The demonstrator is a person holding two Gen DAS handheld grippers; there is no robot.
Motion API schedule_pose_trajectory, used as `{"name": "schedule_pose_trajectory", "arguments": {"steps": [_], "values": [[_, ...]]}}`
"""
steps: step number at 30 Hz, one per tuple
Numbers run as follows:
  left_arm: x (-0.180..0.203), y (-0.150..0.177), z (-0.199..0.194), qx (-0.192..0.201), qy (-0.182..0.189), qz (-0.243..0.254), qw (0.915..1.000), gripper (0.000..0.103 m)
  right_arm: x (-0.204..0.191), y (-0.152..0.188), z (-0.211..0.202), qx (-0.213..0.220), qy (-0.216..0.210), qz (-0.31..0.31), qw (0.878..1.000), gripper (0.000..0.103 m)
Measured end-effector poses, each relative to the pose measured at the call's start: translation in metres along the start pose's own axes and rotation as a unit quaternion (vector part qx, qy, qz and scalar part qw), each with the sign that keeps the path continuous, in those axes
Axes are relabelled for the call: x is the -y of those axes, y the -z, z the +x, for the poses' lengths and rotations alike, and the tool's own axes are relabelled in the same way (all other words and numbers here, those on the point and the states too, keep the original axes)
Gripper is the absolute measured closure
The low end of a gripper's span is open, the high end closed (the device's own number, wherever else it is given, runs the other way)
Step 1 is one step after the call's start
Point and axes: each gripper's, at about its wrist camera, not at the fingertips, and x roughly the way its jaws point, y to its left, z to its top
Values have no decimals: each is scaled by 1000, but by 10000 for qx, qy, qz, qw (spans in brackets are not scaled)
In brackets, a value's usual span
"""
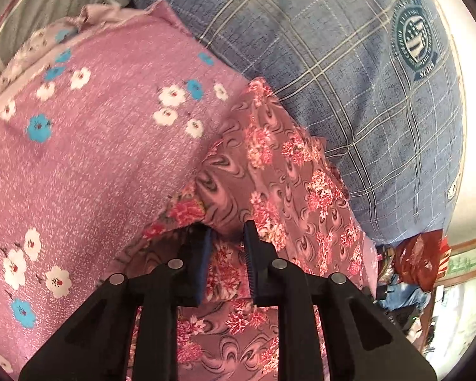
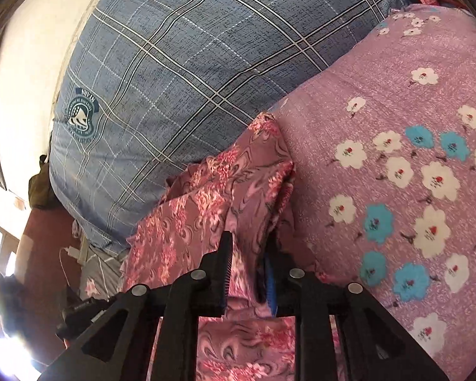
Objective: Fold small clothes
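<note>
A small pink-red floral garment (image 1: 285, 174) lies crumpled where a mauve flowered cushion meets blue checked bedding. My left gripper (image 1: 228, 231) is shut on a bunched edge of it, and the cloth fills the narrow gap between the pads. In the right wrist view the same garment (image 2: 206, 197) rises in a loose fold in front of my right gripper (image 2: 249, 241). Its jaws stand slightly apart. Cloth hangs between them, blurred, and the pads do not pinch it.
A mauve cushion with white and blue flowers (image 1: 95, 158) (image 2: 396, 174) bulges beside the garment. Blue checked bedding with a round badge (image 1: 333, 63) (image 2: 190, 63) lies behind. A red plastic bag (image 1: 419, 260) sits off the bed's edge, and a white cable (image 2: 69, 250) lies near the wall (image 2: 25, 63).
</note>
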Motion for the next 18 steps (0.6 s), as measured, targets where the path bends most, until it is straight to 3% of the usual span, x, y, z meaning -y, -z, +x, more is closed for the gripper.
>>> {"name": "schedule_pose_trajectory", "arguments": {"steps": [1, 5, 7, 10, 15, 16, 18], "values": [[5, 0, 0, 44, -33, 72, 10000, 87, -11, -5, 0, 14, -20, -242, 9997, 97], [2, 0, 3, 25, -331, 202, 9992, 87, -49, -13, -28, 809, -263, -1068, 9906, 97], [-7, 2, 6, -101, -366, 151, 9992, 87, -44, -18, -14, 557, 41, -1071, 9927, 97], [-16, 9, -3, -213, -425, 312, 9984, 87, -11, -9, 24, -562, 903, -777, 9913, 95], [-16, 23, -39, -366, 205, 246, 9988, 87, -1, -3, -18, -114, 445, -458, 9979, 87], [-9, 22, -45, -299, 232, 370, 9986, 81, -2, -5, -32, 159, 384, -411, 9983, 87], [16, 19, -49, -128, 264, 766, 9966, 61, -10, -7, -47, 477, 215, -484, 9975, 86]]}}
